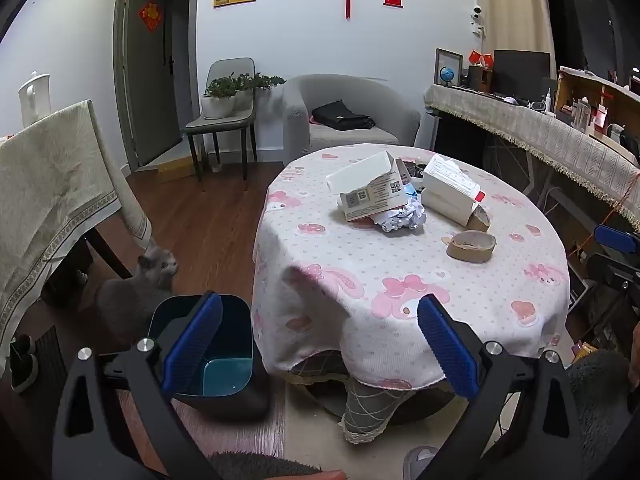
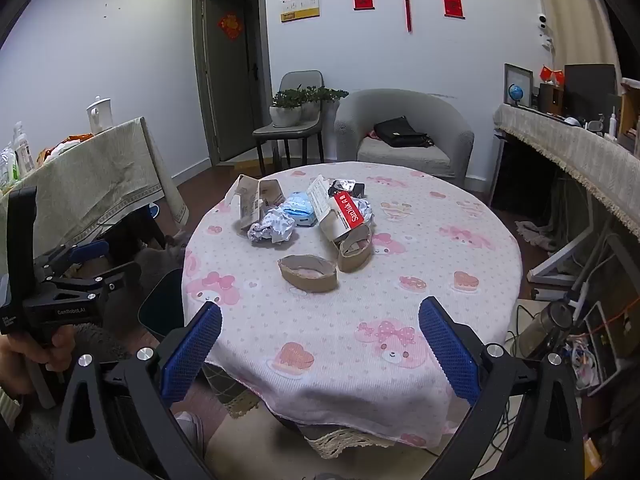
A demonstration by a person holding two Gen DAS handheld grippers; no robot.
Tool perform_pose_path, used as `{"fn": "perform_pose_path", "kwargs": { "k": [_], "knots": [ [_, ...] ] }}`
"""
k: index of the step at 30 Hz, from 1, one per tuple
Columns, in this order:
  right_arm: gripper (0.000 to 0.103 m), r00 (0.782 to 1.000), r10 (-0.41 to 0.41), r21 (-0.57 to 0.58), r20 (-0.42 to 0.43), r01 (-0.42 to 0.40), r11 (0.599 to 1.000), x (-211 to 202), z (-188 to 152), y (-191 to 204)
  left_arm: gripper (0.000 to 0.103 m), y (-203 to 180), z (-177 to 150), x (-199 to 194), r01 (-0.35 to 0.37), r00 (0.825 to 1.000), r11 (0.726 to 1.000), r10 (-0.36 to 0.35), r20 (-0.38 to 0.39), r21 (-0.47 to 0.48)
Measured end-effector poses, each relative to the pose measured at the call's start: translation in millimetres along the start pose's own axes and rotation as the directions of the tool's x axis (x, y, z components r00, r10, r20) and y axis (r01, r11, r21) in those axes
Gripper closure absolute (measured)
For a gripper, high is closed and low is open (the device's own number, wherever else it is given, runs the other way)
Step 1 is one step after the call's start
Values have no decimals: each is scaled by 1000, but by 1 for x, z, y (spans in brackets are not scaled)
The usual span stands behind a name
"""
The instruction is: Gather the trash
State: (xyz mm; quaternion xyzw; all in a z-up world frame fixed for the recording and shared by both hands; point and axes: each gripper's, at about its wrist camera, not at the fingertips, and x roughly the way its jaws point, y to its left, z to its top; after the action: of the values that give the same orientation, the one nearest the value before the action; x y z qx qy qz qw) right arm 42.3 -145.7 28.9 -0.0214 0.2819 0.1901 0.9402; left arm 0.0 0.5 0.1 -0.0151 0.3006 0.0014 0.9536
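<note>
A round table [image 1: 400, 280] [image 2: 360, 312] under a pink-patterned cloth holds a pile of trash: torn white cartons [image 1: 370, 190] [image 2: 256, 200], crumpled paper [image 1: 400, 218] [image 2: 272, 230], a red-labelled packet [image 2: 348, 210] and two flattened cardboard rolls [image 1: 472, 246] [image 2: 308, 272]. A dark bin [image 1: 216, 356] with a teal inside stands on the floor left of the table. My left gripper [image 1: 320, 344] hangs open over the table's near edge and the bin, holding nothing. My right gripper [image 2: 320, 348] is open above the near cloth edge, short of the rolls.
A grey cat [image 1: 136, 292] sits on the floor beside the bin. A cloth-covered table [image 1: 52, 192] stands at left, an armchair [image 1: 344, 120] with a black bag and a chair with plants behind. A long draped desk [image 1: 540, 136] runs along the right.
</note>
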Motion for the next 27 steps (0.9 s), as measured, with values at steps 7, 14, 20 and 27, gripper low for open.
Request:
{"fn": "perform_pose_path", "kwargs": {
  "k": [7, 14, 20, 27],
  "knots": [
    [3, 1000, -1, -4, -2, 1, 1000, 0, 0, 1, 3, 1, 0, 1, -3, 1000, 1000, 3, -1, 10],
    [3, 1000, -1, 1, -7, 1, 1000, 1, 0, -1, 3, 0, 0, 0, -6, 1000, 1000, 6, 0, 13],
    [3, 1000, 0, 2, -7, 0, 1000, 0, -1, -1, 3, 0, 0, 0, -7, 1000, 1000, 7, -1, 16],
    [3, 1000, 1, 4, -9, -1, 1000, 1, -1, -2, 3, 1, -3, 0, -8, 1000, 1000, 8, -2, 18]
  ]
}}
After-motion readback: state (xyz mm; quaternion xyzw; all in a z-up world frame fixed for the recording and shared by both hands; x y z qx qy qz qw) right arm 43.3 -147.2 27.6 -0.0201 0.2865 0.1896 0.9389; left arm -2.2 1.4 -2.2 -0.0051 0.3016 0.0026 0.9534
